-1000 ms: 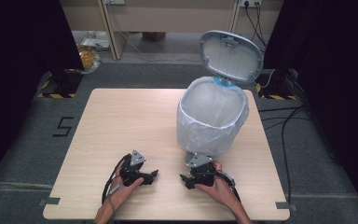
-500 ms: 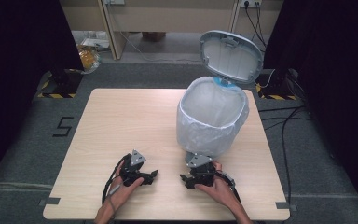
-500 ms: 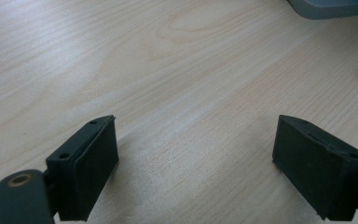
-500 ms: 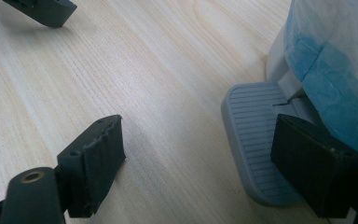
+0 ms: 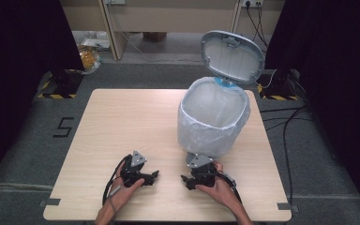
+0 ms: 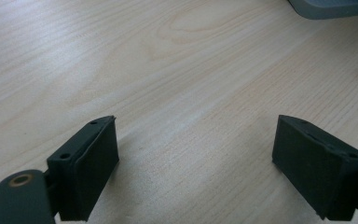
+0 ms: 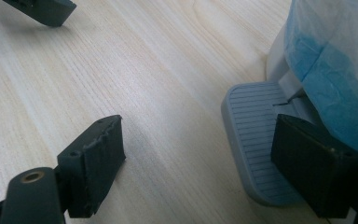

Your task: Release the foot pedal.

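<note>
A pedal bin (image 5: 213,117) lined with a white bag stands on the right half of the wooden table (image 5: 122,122), its grey lid (image 5: 232,56) swung up. My left gripper (image 5: 153,176) rests near the front edge and points right; in its own view the left gripper (image 6: 196,158) is open over bare wood. My right gripper (image 5: 185,180) lies just in front of the bin and points left. Seen in its own view, the right gripper (image 7: 198,158) has its jaws apart with nothing between them, one jaw over the bin's ribbed grey pedal (image 7: 254,135).
A blue liner edge (image 7: 326,70) shows under the white bag beside the pedal. One jaw of the other gripper (image 7: 46,9) shows at the top left of the right gripper view. Cables (image 5: 290,122) trail on the floor right of the table.
</note>
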### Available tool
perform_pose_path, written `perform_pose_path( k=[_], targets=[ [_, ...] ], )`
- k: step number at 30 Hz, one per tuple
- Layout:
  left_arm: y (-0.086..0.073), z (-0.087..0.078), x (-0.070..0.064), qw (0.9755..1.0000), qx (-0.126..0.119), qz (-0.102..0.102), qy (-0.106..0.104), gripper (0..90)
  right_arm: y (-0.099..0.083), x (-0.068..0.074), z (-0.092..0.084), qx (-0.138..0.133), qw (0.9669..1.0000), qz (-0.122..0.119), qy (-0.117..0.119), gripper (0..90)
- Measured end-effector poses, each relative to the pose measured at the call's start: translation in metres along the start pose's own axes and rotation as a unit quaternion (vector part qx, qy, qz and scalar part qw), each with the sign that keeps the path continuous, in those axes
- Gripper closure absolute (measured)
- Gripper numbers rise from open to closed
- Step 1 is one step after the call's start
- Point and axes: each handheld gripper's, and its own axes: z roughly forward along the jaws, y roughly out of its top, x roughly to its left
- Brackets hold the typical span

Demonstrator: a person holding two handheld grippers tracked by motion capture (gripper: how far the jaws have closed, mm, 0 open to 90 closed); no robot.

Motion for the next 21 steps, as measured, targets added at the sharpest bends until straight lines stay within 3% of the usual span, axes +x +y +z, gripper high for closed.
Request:
perform_pose_path(
  k=[15,21],
  targets=[
    [0.0,-0.0001,0.0001,1.0,0.0,0.0,0.0,13.3,0.0008,0.0002,-0.0019,-0.008,1.0,0.001,0.0,17.1],
    [0.0,-0.0001,0.0001,1.0,0.0,0.0,0.0,13.3,0.0016,-0.0024,-0.0056,-0.017,0.9997,0.013,0.008,17.1]
  ],
)
